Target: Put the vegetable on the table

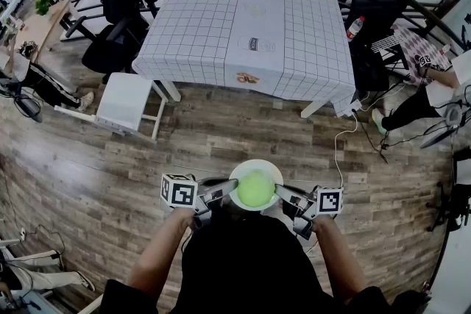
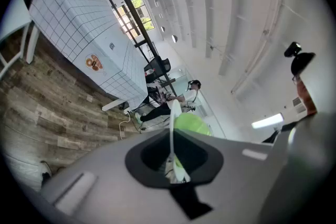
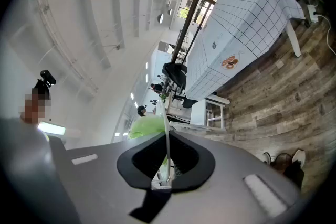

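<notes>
Left hand-held gripper [image 1: 232, 187], right hand-held gripper [image 1: 279, 190] pinching plate [image 1: 255, 162] sides.

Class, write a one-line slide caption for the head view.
Left gripper and right gripper pinch a white plate holding a green vegetable, facing the checked table.
</notes>
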